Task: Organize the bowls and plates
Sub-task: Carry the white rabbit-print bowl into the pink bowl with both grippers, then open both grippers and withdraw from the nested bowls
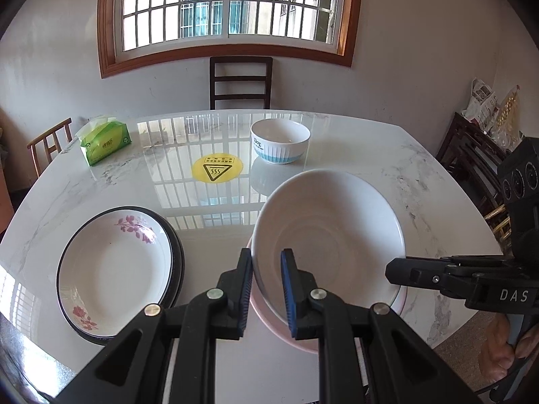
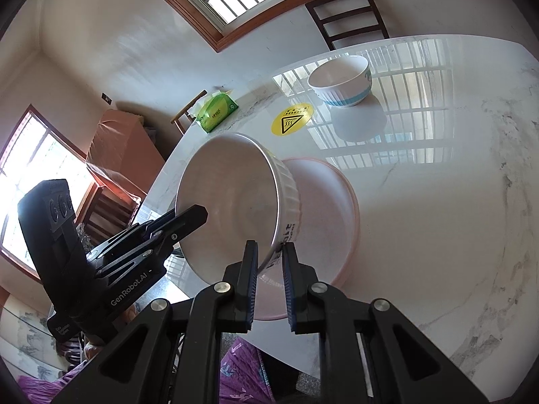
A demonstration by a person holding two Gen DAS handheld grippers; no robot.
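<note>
Holding: a white bowl (image 1: 328, 235), tilted, above a pink plate (image 2: 323, 222) on the table (image 1: 421, 175)
Left tool (image 1: 266, 289): clamped on the white bowl's rim at the bowl's 7 o'clock in the left wrist view, one finger inside, one outside
Right tool (image 2: 269, 281): clamped on the same bowl's ribbed rim (lettering shows on the outer wall), at the bowl's 5 o'clock in the right wrist view
Pink plate: flat on the table, directly beneath the held bowl; whether the two touch cannot be told
Flowered plates (image 1: 118, 269): stacked, black-rimmed, at 9 o'clock from the held bowl in the left wrist view
Striped bowl (image 1: 280, 144): upright, blue-banded, at 12 o'clock from the held bowl, well apart
Yellow sticker (image 1: 217, 167): round, warning triangle, table centre
Tissue pack (image 1: 104, 141): green, at 10 o'clock, far table edge
Chair (image 1: 241, 82): dark, behind the table, under the window (image 1: 229, 6)
</note>
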